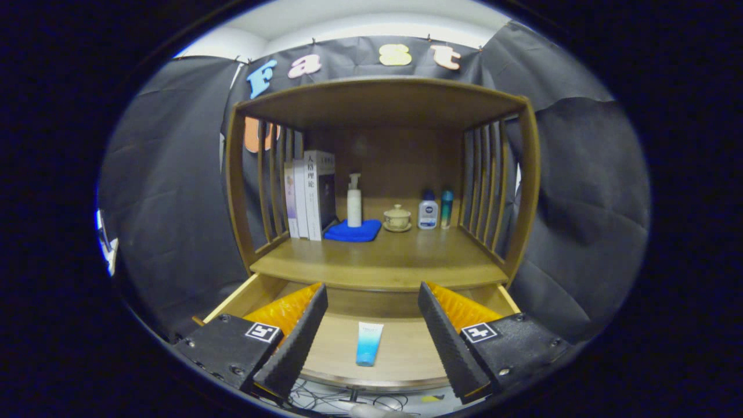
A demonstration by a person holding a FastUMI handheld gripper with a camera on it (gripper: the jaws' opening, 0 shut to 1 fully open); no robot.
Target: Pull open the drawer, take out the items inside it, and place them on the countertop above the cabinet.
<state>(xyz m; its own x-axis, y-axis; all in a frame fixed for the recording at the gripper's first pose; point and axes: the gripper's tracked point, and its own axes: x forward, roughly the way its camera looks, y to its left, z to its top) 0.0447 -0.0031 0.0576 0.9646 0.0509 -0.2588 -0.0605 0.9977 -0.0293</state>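
Gripper [371, 342] spread wide above a tube [369, 343] in the open drawer [400, 363].

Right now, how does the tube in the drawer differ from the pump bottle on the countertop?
The tube lies flat in the open drawer, between the open gripper fingers; the pump bottle stands upright on a blue cloth. The tube fades white to blue; the pump bottle is white. Both are toiletry-style containers.

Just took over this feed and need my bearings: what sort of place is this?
Likely a staged booth, not a real home: black cloth wall behind a wooden cabinet. Its countertop holds books and bottles; the open drawer holds a blue tube, between the open gripper fingers.
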